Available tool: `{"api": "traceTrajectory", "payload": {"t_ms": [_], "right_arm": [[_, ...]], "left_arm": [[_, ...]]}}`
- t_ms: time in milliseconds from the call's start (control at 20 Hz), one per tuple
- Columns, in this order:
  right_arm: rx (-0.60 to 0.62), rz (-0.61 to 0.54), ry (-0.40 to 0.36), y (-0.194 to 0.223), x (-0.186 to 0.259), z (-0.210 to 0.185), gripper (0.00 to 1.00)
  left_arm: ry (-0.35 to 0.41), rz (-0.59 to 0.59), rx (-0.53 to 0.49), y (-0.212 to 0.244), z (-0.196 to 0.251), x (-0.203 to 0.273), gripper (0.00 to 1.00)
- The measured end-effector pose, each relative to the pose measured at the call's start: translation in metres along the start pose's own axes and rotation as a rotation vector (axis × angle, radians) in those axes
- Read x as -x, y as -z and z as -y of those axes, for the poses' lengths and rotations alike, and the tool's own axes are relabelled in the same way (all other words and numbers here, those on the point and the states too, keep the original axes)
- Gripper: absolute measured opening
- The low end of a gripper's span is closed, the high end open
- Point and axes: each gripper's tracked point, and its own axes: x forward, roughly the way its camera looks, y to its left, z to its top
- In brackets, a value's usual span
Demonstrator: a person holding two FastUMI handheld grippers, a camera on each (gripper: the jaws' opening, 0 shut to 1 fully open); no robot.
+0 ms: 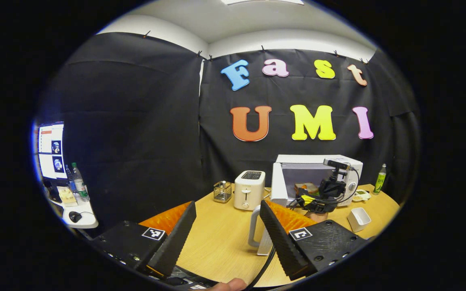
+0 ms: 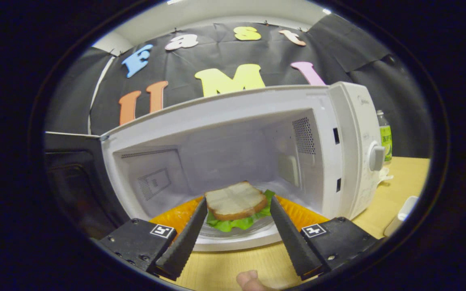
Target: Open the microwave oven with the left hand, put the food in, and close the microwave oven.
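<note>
Sandwich (image 2: 236, 202) base hidden, perhaps lettuce

microwave oven (image 2: 350, 133): smooth white plastic shell, faintly glossy
fingers (image 2: 184, 238): matt black, ribbed
surface (image 1: 221, 242): pale wood grain, smooth
toaster (image 1: 249, 189): smooth cream plastic
basket (image 1: 222, 192): wire metal

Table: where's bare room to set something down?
Bare wood lies in front of the toaster, between the left gripper and the wire basket. It is crowded by the microwave: the right gripper, white tub and green bottle sit there.
</note>
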Motion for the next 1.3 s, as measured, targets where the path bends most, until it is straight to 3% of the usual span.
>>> {"api": "traceTrajectory", "payload": {"t_ms": [100,150,200,250,300,350,400,500,550,600,700,750,800,850,900,1050,1100,1200,1250,1300], "right_arm": [[-0.009,-0.019,-0.024,0.001,0.016,0.006,1.00],[-0.012,-0.027,-0.022,-0.001,0.024,0.012,0.92],[-0.014,-0.017,-0.025,-0.006,0.033,0.016,1.00],[-0.019,-0.008,-0.032,-0.012,0.042,0.019,1.00],[-0.013,0.006,-0.041,-0.019,0.050,0.022,0.92],[-0.001,0.017,-0.041,-0.026,0.059,0.028,1.00],[0.013,0.026,-0.038,-0.033,0.068,0.033,0.91],[0.032,0.025,-0.056,-0.044,0.088,0.039,0.91],[0.026,0.022,-0.075,-0.052,0.100,0.042,0.92],[0.022,0.012,-0.090,-0.058,0.113,0.046,1.00],[0.018,0.014,-0.113,-0.080,0.142,0.059,1.00],[0.025,0.023,-0.119,-0.091,0.157,0.068,1.00],[0.036,0.038,-0.129,-0.106,0.171,0.077,1.00],[0.058,0.043,-0.148,-0.119,0.182,0.083,1.00],[0.080,0.051,-0.163,-0.131,0.195,0.089,1.00],[0.131,0.061,-0.188,-0.168,0.231,0.114,1.00],[0.147,0.060,-0.189,-0.180,0.241,0.124,0.91],[0.173,0.059,-0.192,-0.210,0.259,0.141,0.91],[0.182,0.057,-0.203,-0.225,0.269,0.149,1.00],[0.188,0.055,-0.211,-0.242,0.277,0.163,0.92]], "left_arm": [[0.004,-0.005,-0.013,0.003,-0.005,0.004,0.95],[-0.004,-0.015,-0.024,0.006,-0.011,0.004,0.95],[-0.018,-0.026,-0.034,0.011,-0.018,0.003,0.95],[-0.026,-0.036,-0.044,0.014,-0.024,0.003,0.95],[-0.029,-0.044,-0.050,0.017,-0.026,0.001,0.95],[-0.031,-0.051,-0.051,0.021,-0.030,0.000,0.95],[-0.032,-0.053,-0.044,0.023,-0.034,-0.001,0.95],[-0.016,-0.049,-0.019,0.027,-0.034,-0.008,0.95],[-0.004,-0.049,-0.007,0.030,-0.034,-0.011,0.95],[0.010,-0.046,0.006,0.032,-0.034,-0.015,0.95],[0.044,-0.049,0.028,0.036,-0.033,-0.024,0.95],[0.059,-0.042,0.040,0.034,-0.031,-0.030,0.90],[0.078,-0.032,0.042,0.032,-0.028,-0.034,0.76],[0.090,-0.017,0.032,0.028,-0.028,-0.041,0.83],[0.097,-0.006,0.013,0.025,-0.028,-0.047,0.82],[0.124,0.006,-0.062,0.025,-0.025,-0.064,0.69],[0.122,0.010,-0.087,0.026,-0.025,-0.069,0.57],[0.059,0.024,-0.133,0.021,-0.036,-0.084,0.36],[0.055,0.013,-0.136,0.025,-0.036,-0.086,0.30],[0.074,0.010,-0.126,0.028,-0.032,-0.088,0.30]]}}
